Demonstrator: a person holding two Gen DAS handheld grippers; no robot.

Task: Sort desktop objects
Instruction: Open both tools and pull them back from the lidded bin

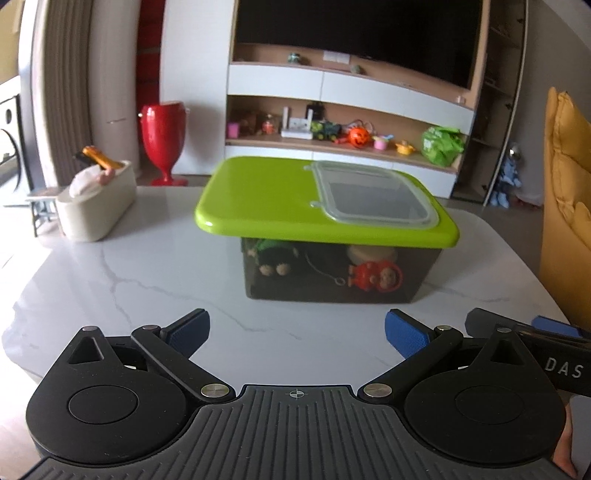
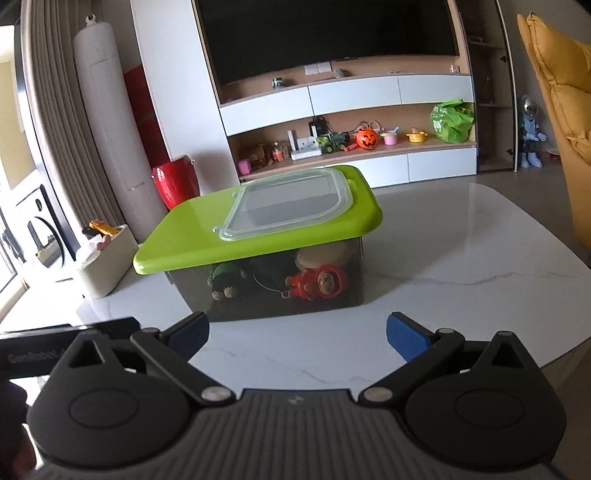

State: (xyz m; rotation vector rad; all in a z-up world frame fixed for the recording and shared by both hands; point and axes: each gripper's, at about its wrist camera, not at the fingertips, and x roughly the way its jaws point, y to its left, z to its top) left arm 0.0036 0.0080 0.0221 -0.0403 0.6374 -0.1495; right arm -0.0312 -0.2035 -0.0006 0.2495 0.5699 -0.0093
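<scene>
- Daylight fills the room; it enters from the left side in both views, where a window area (image 2: pixel 11 229) is blown out to near white.
- The marble bench (image 1: pixel 155 266) shows a broad, soft sheen, brightest toward the left.
- The green lid (image 1: pixel 258 192) carries small glossy highlights along its near edge; its clear panel (image 2: pixel 288 203) reflects pale light.
- The dark box (image 1: pixel 325 273) beneath the lid sits in shade, its contents dim.
- The television screen (image 2: pixel 332 33) is a flat black.
- Fisheye bending curves the shelves (image 1: pixel 332 144) and walls; the corners vignette to black.
- Focus is slightly soft throughout, with mild grain.
</scene>
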